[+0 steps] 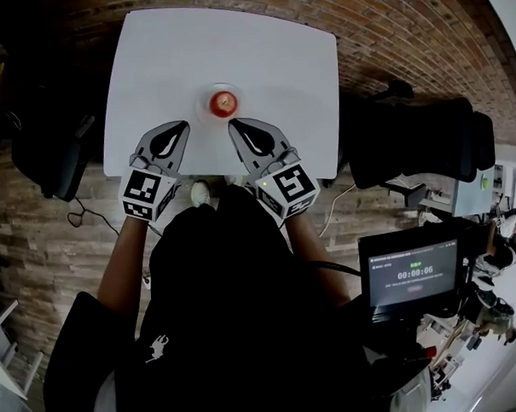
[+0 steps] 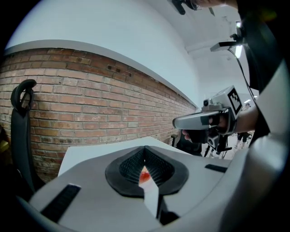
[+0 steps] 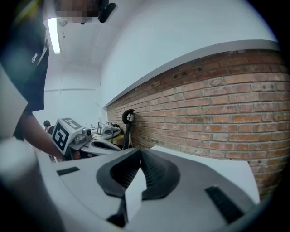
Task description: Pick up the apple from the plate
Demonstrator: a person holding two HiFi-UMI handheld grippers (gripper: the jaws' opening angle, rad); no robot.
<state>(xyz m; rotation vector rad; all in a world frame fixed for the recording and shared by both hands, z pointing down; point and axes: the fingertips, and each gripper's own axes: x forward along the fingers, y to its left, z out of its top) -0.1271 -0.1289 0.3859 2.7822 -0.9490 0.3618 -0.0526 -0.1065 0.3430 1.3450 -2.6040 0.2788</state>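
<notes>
Although just below the apple (image 1: 224, 102) on its plate (image 1: 208, 94), upper centre of frame, notes left gripper (image 1: 183, 124) and right gripper (image 1: 235, 123) both clenched empty. Risks rolling apple off plate, or sliding plate across table (image 1: 166, 60), if advanced unopened.

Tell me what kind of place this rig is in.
Most likely an office or lab workspace, not a home: a bare brick wall, a white table with black chairs beside it, and a screen showing a timer at the person's right.
</notes>
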